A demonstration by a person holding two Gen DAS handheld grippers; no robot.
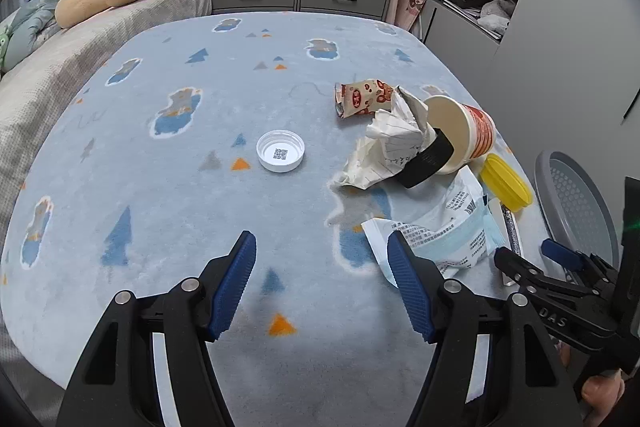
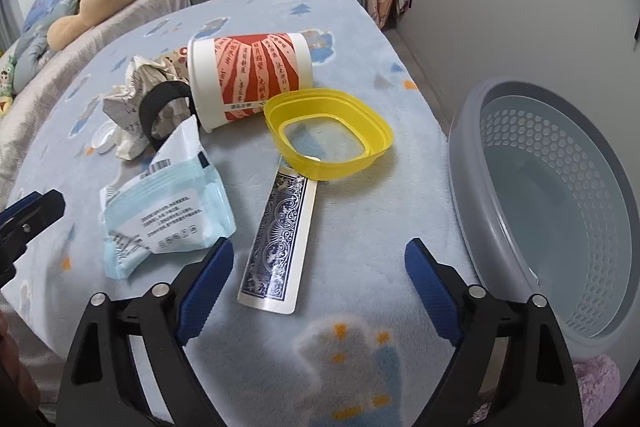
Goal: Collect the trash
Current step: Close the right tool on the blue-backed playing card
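Both grippers hover with wide, empty jaws over the blue fleece-covered desk (image 2: 360,227). The right gripper (image 2: 319,269) is above the blue patterned card (image 2: 278,239), just beside the grey perforated plastic basket (image 2: 560,211); the left gripper (image 1: 322,259) is near the pale blue torn wrapper (image 1: 452,227).

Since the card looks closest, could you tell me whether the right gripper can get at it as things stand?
Probably yes: the right gripper is open with the playing card lying uncovered just ahead, only its far end under the yellow lid.

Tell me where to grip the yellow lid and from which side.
Take the yellow lid by its raised near rim, coming down from above with one of the right gripper's fingers inside the ring and one outside. It lies flat and open side up, probably too wide to span, and its near edge rests on the playing card, so lift straight up.
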